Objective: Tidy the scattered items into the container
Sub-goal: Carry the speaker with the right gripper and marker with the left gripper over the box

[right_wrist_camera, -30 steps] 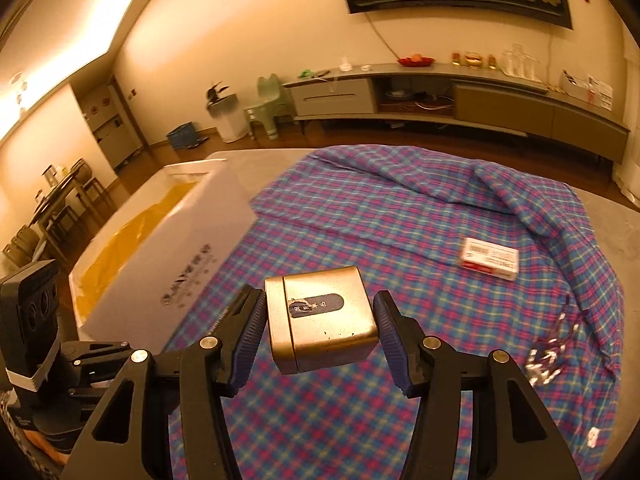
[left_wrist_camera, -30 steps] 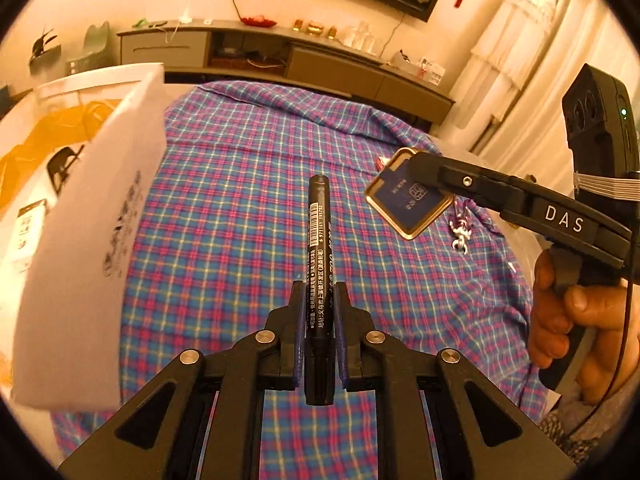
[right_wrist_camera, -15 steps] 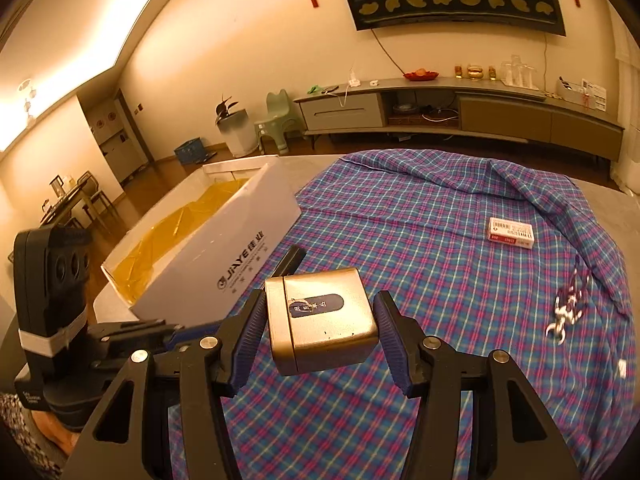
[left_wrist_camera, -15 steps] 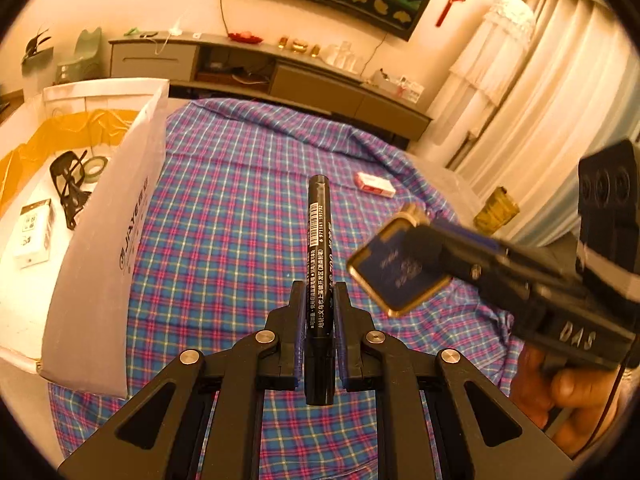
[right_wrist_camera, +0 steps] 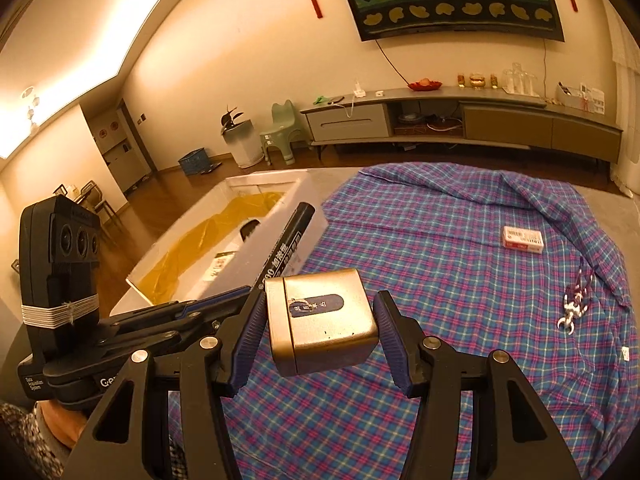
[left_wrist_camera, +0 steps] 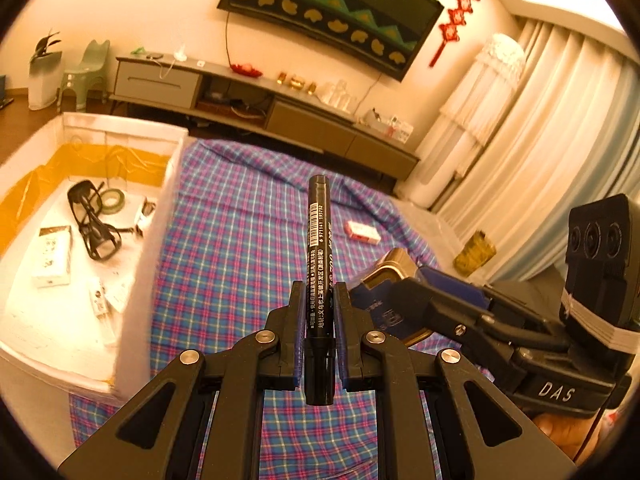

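My left gripper (left_wrist_camera: 319, 300) is shut on a black marker (left_wrist_camera: 318, 236) that points forward, held above the plaid cloth (left_wrist_camera: 232, 248). My right gripper (right_wrist_camera: 320, 316) is shut on a gold metal box (right_wrist_camera: 322, 326), also held above the cloth; it shows in the left wrist view (left_wrist_camera: 384, 292) just right of the marker. The white container (left_wrist_camera: 132, 288) with a yellow liner stands at the left and holds glasses (left_wrist_camera: 92, 220), a tape roll (left_wrist_camera: 112, 201) and small boxes. A red-and-white pack (right_wrist_camera: 523, 238) and a metal key ring (right_wrist_camera: 575, 306) lie on the cloth.
A grey table (right_wrist_camera: 624, 216) lies under the cloth. A long low cabinet (right_wrist_camera: 460, 120) stands along the far wall, with a green stool (right_wrist_camera: 280, 128) and a white bin (right_wrist_camera: 244, 144) to its left. Curtains (left_wrist_camera: 520, 152) hang at the right.
Both grippers have risen and pulled back with their loads, so more of the room and the inside of the container shows. The right gripper now sits close beside the left one.
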Motion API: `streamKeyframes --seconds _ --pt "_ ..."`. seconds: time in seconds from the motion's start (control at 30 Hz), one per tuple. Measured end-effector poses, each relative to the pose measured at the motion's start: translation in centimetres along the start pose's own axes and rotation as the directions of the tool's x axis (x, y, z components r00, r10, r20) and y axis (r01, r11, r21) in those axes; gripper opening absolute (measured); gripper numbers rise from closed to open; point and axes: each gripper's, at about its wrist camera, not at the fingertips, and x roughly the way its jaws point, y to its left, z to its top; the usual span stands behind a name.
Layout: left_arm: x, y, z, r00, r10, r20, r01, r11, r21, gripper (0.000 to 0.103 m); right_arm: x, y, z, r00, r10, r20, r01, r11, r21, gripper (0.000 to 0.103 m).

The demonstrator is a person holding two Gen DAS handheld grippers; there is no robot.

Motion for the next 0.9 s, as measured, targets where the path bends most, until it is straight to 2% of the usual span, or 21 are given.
streamKeyframes --seconds 0.27,0.53,0.9 --pt "-3.3 1.6 1.2 0.997 -0.031 0.075 0.035 0.998 -0.042 0.013 0.0 3.6 2.0 1.000 0.003 0.021 -0.002 0.998 -0.060 0.055" --pt "-5.3 4.0 2.1 0.992 -0.028 0.122 0.039 0.995 -0.091 0.013 1.1 6.7 3.3 1.000 0.003 0.018 0.000 0.994 -0.112 0.055" --pt "-8.1 9.3 3.1 0.982 0.019 0.188 0.019 0.980 -0.199 0.013 3.4 10.8 4.6 0.999 0.033 -0.002 -0.032 0.983 -0.180 0.055"
